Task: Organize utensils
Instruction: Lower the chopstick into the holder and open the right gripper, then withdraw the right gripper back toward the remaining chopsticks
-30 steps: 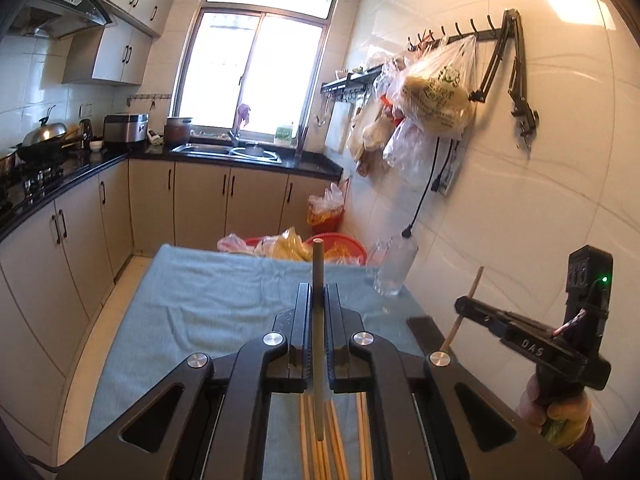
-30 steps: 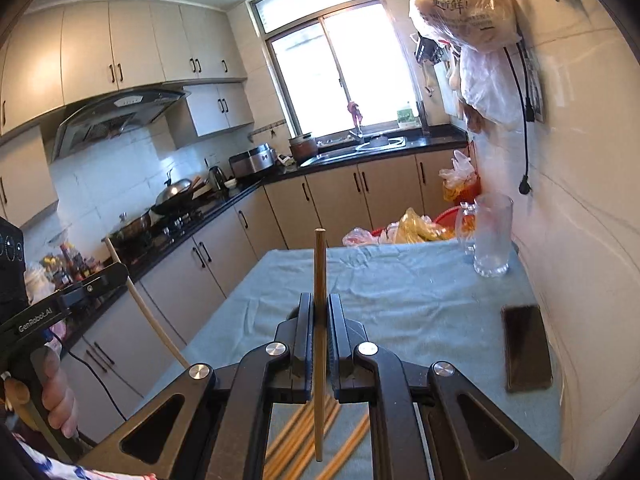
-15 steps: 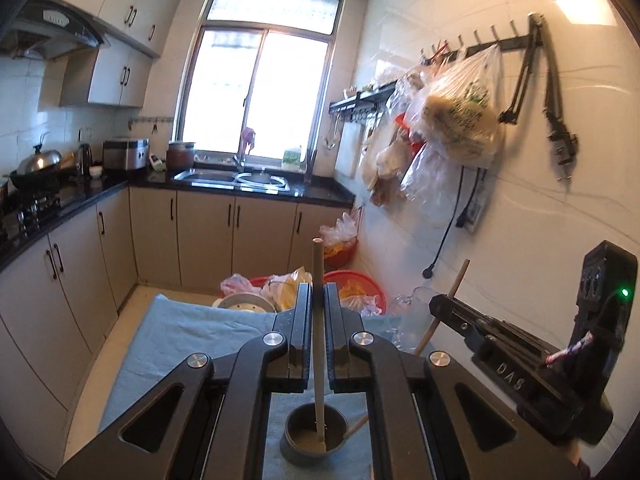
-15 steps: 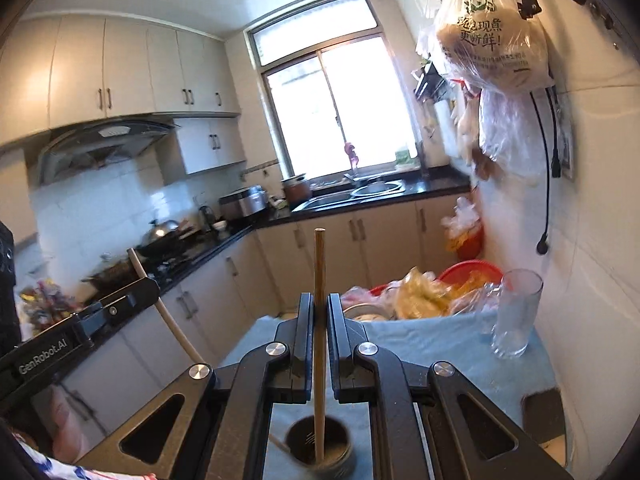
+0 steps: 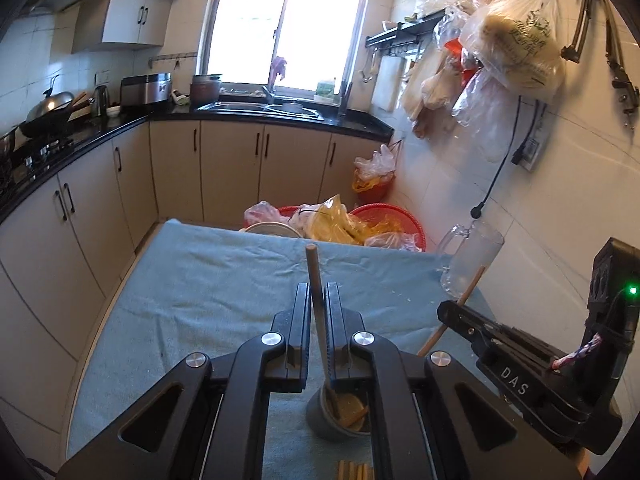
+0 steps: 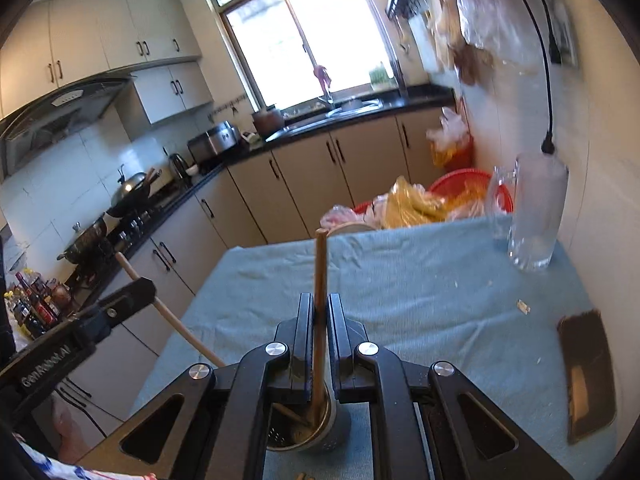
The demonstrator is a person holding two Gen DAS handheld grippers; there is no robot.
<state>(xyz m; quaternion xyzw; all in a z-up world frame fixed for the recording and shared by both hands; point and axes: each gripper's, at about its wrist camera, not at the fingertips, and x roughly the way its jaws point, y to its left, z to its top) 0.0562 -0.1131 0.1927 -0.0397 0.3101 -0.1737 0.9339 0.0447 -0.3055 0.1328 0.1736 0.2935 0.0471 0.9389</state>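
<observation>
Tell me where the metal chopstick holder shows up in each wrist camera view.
Left wrist: metal chopstick holder bottom centre, just right of the gripper's fingers.
Right wrist: holder bottom centre, under the fingers.
Shared landmark: glass mug by the right wall.

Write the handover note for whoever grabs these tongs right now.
Left tongs: shut on a chopstick, its lower end in the metal holder.
Right tongs: jaws opening, with a second chopstick between them, its tip also in the holder.
Done: both sticks brought over the holder on the blue cloth.
Left: release both, then fetch the chopsticks lying on the cloth near the holder.
</observation>
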